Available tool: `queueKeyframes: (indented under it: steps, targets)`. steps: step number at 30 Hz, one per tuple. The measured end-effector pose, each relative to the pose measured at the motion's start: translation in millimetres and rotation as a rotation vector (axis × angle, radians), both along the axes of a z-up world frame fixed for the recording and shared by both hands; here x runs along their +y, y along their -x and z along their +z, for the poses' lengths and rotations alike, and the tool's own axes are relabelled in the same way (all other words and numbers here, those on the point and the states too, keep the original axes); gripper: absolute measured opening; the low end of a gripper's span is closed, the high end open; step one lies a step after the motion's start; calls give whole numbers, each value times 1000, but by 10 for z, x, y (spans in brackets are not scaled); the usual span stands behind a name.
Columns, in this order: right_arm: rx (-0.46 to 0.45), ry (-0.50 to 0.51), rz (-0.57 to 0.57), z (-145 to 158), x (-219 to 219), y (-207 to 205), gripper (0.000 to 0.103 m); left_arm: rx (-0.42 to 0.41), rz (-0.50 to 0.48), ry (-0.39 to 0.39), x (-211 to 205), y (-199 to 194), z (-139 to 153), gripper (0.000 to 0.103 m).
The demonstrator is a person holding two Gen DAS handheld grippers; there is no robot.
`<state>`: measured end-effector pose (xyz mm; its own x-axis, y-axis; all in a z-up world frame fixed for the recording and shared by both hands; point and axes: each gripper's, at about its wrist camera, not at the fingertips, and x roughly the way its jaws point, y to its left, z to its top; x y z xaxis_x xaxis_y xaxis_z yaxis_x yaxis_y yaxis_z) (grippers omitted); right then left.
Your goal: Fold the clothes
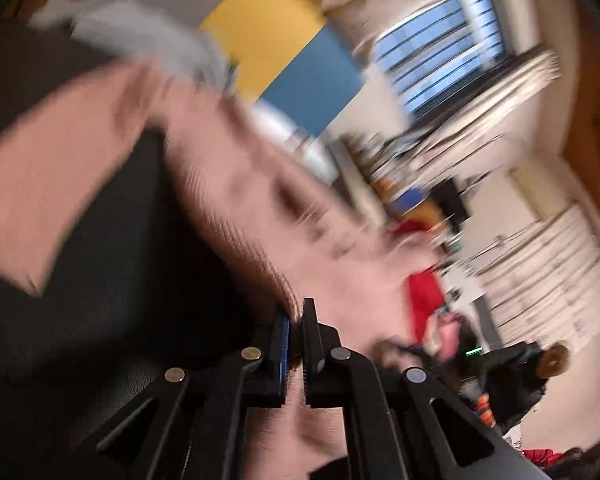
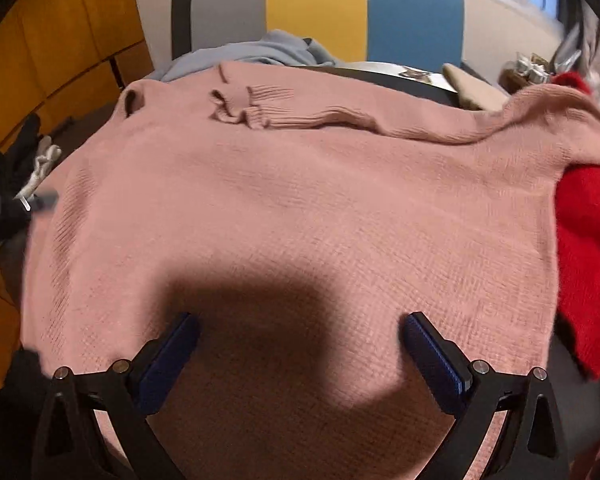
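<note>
A pink knit sweater (image 2: 300, 200) lies spread flat over a dark surface and fills most of the right wrist view. My right gripper (image 2: 300, 326) is open and empty, its two blue-padded fingers hovering just above the sweater's near part. In the left wrist view, which is motion-blurred, my left gripper (image 1: 296, 312) is shut on an edge of the pink sweater (image 1: 228, 184), and the fabric stretches up and to the left from the jaws.
A red garment (image 2: 588, 256) lies at the sweater's right edge. A light blue garment (image 2: 252, 54) lies behind it, before a grey, yellow and blue panel (image 2: 324, 12). Orange cabinets (image 2: 52, 52) stand left. The dark surface (image 1: 100, 264) shows under the lifted fabric.
</note>
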<state>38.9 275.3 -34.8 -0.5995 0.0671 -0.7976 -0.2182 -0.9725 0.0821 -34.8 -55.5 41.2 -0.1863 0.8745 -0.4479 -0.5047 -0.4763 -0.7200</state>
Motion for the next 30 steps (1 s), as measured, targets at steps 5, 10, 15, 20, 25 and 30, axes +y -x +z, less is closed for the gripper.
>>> queueKeyframes:
  steps: [5, 10, 15, 20, 25, 30]
  targets:
    - [9, -7, 70, -38, -98, 34, 103, 15, -41, -10, -351, -180, 421, 0]
    - [-6, -53, 110, -55, -111, -49, 103, -58, 90, 181, -625, -194, 27, 15]
    - [19, -48, 93, -75, -46, -87, 103, -119, 131, 200, -584, -137, -363, 25]
    - [55, -52, 75, -92, -51, -112, 103, -160, 38, 146, -177, -74, -590, 49]
    - [51, -59, 65, -85, -59, -92, 103, -110, -206, 294, 216, -322, -585, 19]
    - [80, -62, 54, -105, -57, -119, 103, 0, -43, 438, -115, -281, -394, 19]
